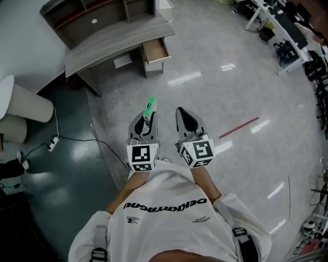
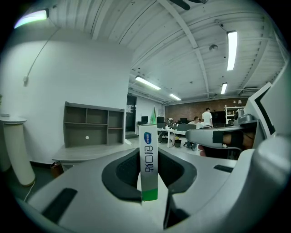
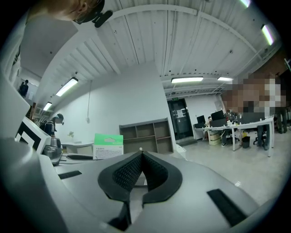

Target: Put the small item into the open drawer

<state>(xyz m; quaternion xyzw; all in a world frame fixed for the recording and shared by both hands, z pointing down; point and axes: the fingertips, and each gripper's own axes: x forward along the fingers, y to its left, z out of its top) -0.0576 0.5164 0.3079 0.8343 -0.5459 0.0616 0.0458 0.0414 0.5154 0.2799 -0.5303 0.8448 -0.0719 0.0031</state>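
Note:
A small white box with a green end [image 1: 149, 108] stands upright between the pads of my left gripper [image 1: 147, 117], which is shut on it, out in front of the person above the floor. In the left gripper view the box [image 2: 148, 168] fills the gap in my left gripper [image 2: 149, 154]. My right gripper [image 1: 181, 111] hangs beside it, shut and empty, and its pads meet at the tips [image 3: 141, 153]. The box [image 3: 108, 145] shows to its left. The open drawer [image 1: 156, 50] juts from the grey desk [image 1: 110, 41] well ahead.
A shelf unit [image 1: 97, 13] sits on the desk. A white round pedestal [image 1: 20, 105] stands at the left, with a power strip and cable [image 1: 53, 143] on the dark floor. A red tape line [image 1: 239, 127] marks the floor on the right. Office desks [image 1: 287, 30] are far right.

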